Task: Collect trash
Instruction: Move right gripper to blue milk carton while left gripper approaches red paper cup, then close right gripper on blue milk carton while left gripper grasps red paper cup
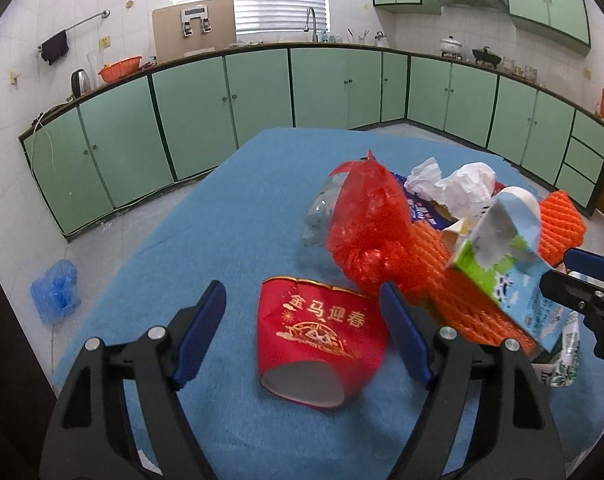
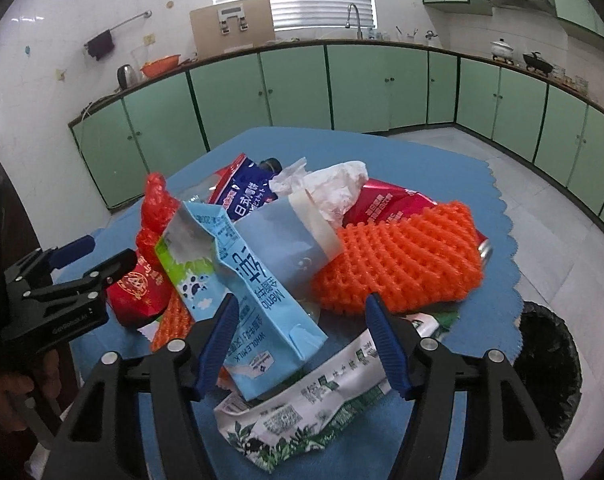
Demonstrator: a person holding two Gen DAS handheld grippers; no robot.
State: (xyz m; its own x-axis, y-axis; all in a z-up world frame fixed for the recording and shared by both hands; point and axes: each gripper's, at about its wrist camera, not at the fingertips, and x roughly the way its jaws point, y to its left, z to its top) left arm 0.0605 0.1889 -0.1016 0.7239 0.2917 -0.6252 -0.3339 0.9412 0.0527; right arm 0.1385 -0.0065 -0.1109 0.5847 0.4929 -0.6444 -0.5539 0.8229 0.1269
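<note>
On blue cloth (image 2: 477,184) | milk carton (image 2: 238,280) tilted, torn top pointing up-left

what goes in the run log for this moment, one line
left gripper: open, around red paper cup | right gripper: open, over milk carton | bin: nothing dropped yet

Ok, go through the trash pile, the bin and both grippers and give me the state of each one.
red paper cup: on its side, mouth toward camera
milk carton: torn open, tilted on the pile
red plastic bag: knotted, crumpled
tissue: crumpled
trash bin: lined, open
left gripper: open, straddling the cup
right gripper: open, around the carton's base
</note>
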